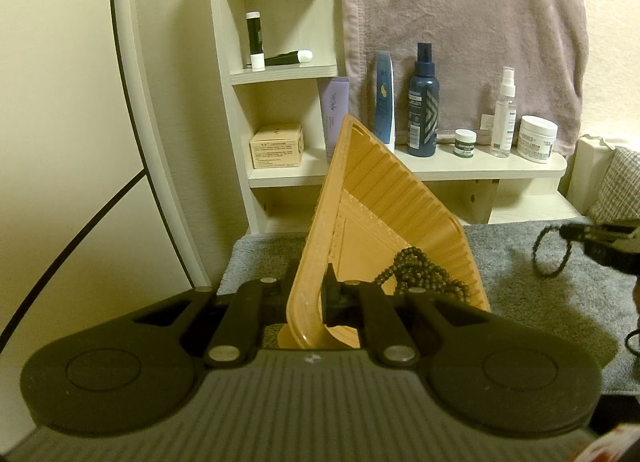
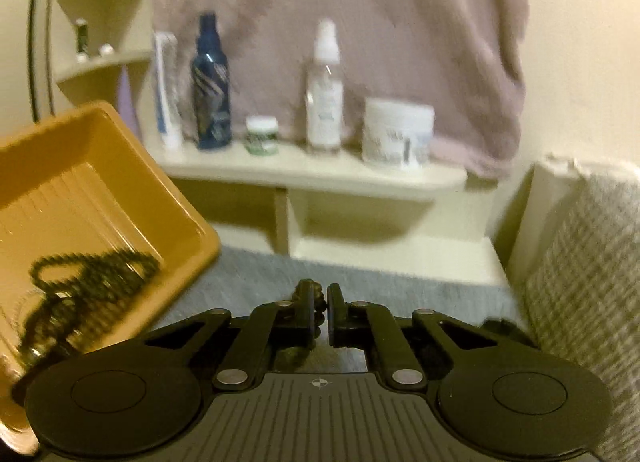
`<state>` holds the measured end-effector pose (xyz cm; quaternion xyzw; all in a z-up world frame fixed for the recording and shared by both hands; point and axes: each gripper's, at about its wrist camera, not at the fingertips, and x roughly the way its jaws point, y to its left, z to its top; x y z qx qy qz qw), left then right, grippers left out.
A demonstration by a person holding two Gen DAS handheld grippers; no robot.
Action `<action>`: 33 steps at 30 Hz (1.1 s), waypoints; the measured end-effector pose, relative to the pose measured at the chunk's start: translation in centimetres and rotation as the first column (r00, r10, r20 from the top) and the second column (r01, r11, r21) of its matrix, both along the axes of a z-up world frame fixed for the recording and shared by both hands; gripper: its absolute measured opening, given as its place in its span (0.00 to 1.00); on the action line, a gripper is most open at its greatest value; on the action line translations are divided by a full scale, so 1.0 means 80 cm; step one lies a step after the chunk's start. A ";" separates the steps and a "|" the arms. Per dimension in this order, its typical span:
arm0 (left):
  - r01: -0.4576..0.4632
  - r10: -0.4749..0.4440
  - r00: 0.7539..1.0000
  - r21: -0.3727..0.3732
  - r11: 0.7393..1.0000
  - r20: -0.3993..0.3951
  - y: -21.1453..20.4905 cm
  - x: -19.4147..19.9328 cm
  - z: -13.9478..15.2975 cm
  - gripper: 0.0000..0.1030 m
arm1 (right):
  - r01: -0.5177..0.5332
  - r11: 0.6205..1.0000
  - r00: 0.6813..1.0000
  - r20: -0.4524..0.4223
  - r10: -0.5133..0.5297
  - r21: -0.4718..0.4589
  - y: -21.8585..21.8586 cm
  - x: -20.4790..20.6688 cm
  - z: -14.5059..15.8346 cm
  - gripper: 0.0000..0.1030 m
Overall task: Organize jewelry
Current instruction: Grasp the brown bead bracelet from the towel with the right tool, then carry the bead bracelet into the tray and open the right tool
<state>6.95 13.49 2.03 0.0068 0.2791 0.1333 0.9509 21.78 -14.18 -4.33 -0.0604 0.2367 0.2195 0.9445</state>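
My left gripper (image 1: 308,298) is shut on the rim of an orange ribbed tray (image 1: 384,198) and holds it tilted up off the grey mat. A long dark wooden bead strand (image 1: 420,274) lies piled in the tray's low corner. The tray (image 2: 80,190) and the strand (image 2: 92,274) also show at the left of the blurred right wrist view. My right gripper (image 2: 320,314) is nearly shut on a dark bead bracelet (image 2: 316,298), only partly visible between the fingers. In the left wrist view the right gripper (image 1: 600,238) holds that bracelet (image 1: 552,250) as a loop above the mat.
A white shelf unit (image 1: 480,170) behind the mat carries bottles (image 1: 422,102), jars (image 1: 536,138) and a small box (image 1: 276,146). A pink towel (image 1: 460,22) hangs behind. A grey mat (image 1: 540,302) covers the table. A checked cushion (image 2: 580,262) is at the right.
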 end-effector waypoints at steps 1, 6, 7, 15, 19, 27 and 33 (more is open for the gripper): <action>0.000 0.000 1.000 -0.002 1.000 0.001 0.000 0.000 0.000 0.08 | -0.011 1.000 1.000 0.014 0.011 0.003 0.001 -0.003 0.007 0.06; 0.001 -0.001 1.000 -0.003 1.000 0.002 0.000 0.000 0.000 0.08 | -0.061 0.998 0.996 0.061 0.059 0.029 0.012 -0.015 0.041 0.06; 0.001 -0.001 1.000 -0.003 1.000 0.002 0.000 -0.001 0.000 0.08 | -0.070 0.997 0.995 0.068 0.068 0.032 0.014 -0.017 0.047 0.06; 0.002 -0.002 1.000 -0.002 1.000 0.002 0.000 -0.001 0.000 0.08 | -0.194 0.979 0.978 0.094 0.188 0.067 0.048 -0.034 0.075 0.06; 0.002 -0.002 1.000 -0.003 1.000 0.002 0.001 -0.001 0.000 0.08 | -0.287 0.954 0.957 0.074 0.281 0.088 0.070 -0.045 0.080 0.06; 0.001 -0.001 1.000 -0.008 1.000 0.001 0.002 -0.001 0.001 0.08 | -0.485 0.863 0.873 0.019 0.487 0.143 0.116 -0.072 0.088 0.06; 0.001 -0.001 1.000 -0.011 1.000 0.002 0.002 0.000 0.001 0.08 | -0.593 0.794 0.800 -0.011 0.599 0.134 0.143 -0.093 0.086 0.06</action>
